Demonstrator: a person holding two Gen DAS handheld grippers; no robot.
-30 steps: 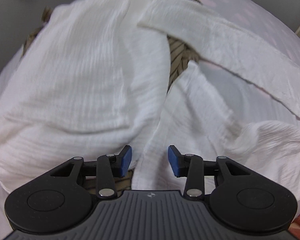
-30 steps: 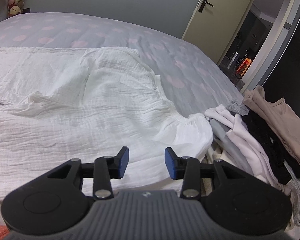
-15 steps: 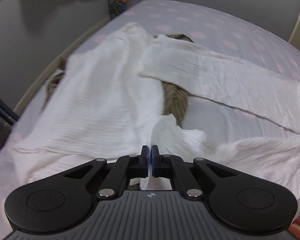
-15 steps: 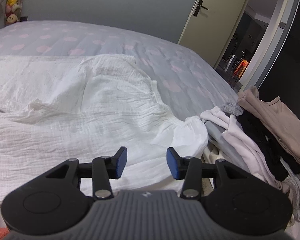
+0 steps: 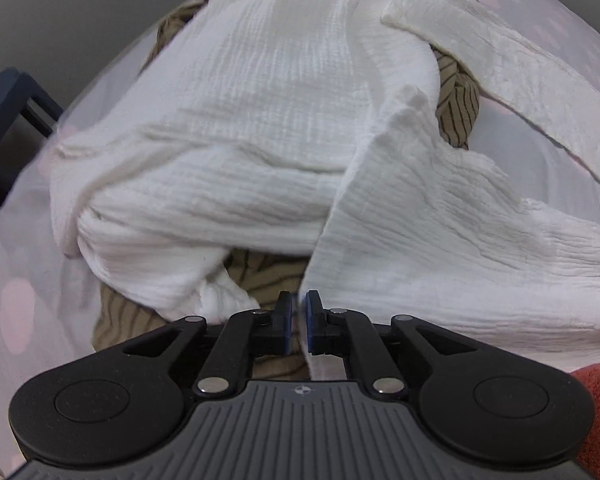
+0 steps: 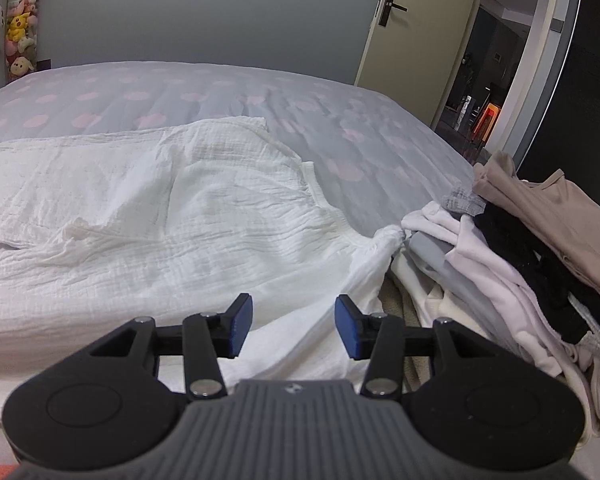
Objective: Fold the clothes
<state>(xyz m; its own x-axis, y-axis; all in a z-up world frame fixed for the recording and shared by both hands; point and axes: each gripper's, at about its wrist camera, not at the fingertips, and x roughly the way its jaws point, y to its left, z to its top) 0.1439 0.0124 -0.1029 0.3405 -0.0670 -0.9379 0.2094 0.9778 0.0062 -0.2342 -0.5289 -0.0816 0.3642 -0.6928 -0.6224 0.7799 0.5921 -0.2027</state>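
Observation:
A white crinkled garment (image 5: 240,128) lies spread over the bed, with a long sleeve (image 5: 500,52) reaching to the upper right. Under it lies a brown striped garment (image 5: 458,104). My left gripper (image 5: 298,316) points steeply down and pinches a raised edge of the white garment. Its jaws are opening, a narrow gap shows, and the cloth still runs between the pads and stands up in a ridge. In the right wrist view the same white garment (image 6: 180,220) lies flat. My right gripper (image 6: 294,328) hovers open above its near hem with nothing between the fingers, its jaws still widening slightly.
The bed sheet (image 6: 220,92) is pale with pink dots. A pile of other clothes (image 6: 520,240) sits at the bed's right edge. Beyond it a door (image 6: 420,40) stands open. Plush toys (image 6: 20,32) hang at the far left wall. A dark blue frame (image 5: 8,120) stands left of the bed.
My left gripper shut on the white garment's edge, then dragged it sideways, baring more brown striped cloth; a small gap has opened between its pads. The right gripper barely moved and spread a little.

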